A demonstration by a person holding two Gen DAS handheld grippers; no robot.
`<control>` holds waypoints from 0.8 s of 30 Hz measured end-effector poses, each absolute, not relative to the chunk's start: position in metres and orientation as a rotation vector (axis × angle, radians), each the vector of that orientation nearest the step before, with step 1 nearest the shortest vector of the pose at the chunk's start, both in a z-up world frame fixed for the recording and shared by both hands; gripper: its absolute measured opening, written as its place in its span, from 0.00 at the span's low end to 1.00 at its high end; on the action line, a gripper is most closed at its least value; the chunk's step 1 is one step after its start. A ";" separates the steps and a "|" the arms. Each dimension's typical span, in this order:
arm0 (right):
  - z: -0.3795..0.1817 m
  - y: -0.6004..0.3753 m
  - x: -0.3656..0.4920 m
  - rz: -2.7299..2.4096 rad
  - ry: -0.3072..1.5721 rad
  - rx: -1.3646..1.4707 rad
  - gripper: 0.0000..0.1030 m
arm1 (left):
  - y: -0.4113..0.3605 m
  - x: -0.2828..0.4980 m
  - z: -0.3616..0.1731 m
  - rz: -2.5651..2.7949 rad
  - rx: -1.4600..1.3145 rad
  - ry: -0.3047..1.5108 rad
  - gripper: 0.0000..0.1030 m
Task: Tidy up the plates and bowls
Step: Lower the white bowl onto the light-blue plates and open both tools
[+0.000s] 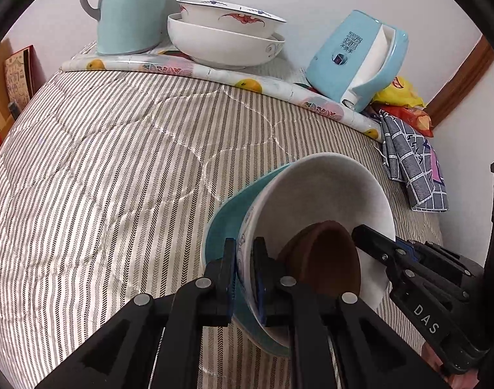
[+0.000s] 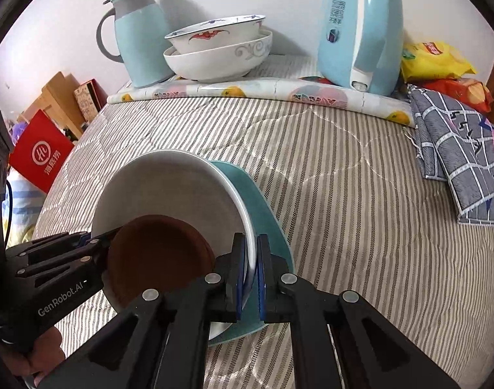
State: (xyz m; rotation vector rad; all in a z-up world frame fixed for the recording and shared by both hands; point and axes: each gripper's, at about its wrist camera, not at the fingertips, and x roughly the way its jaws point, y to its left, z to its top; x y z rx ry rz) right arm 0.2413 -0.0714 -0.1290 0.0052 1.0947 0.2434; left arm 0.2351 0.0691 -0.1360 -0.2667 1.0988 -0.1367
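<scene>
- A stack of dishes is held up between the two sets of tongs, tilted, just above the striped quilted bed cover (image 1: 101, 168): a teal plate (image 1: 221, 227) underneath, a white bowl (image 1: 328, 188) on it, and a small brown saucer (image 1: 324, 259) sitting inside the bowl.
- The left tongs (image 1: 245, 278) are clamped on the rim at one side of the stack, one finger on the outer wall of the bowl and one inside it, blue pads pressed tight.
- The right tongs (image 2: 251, 275) are closed on the opposite rim, with the bowl's white edge pinched between the pads and the teal plate right behind; whether the plate is also gripped can't be told.
- Each set of tongs can be seen from the other camera, reaching in from the far side next to the saucer.
- The bowl is glossy white inside, with a faint blue pattern on its outer wall. The saucer looks matte and round.
- Further back, two more bowls (image 2: 221, 48) are nested on a fruit-print mat (image 2: 263, 92), between a pale blue jug (image 2: 139, 35) and a light blue kettle (image 2: 360, 32).
- A grey checked cloth (image 2: 457, 155) and snack packets (image 2: 435, 61) are off to the right.
</scene>
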 end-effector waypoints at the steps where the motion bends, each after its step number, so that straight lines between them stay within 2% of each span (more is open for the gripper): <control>1: -0.129 -0.071 0.242 0.246 1.097 0.004 0.07 | 0.069 0.235 -0.137 -0.137 -0.268 1.101 0.11; 15: -0.126 -0.073 0.245 0.261 1.130 -0.002 0.08 | 0.073 0.235 -0.142 -0.159 -0.313 1.142 0.14; 24: -0.117 -0.070 0.245 0.258 1.095 -0.018 0.09 | 0.074 0.232 -0.126 -0.150 -0.266 1.091 0.15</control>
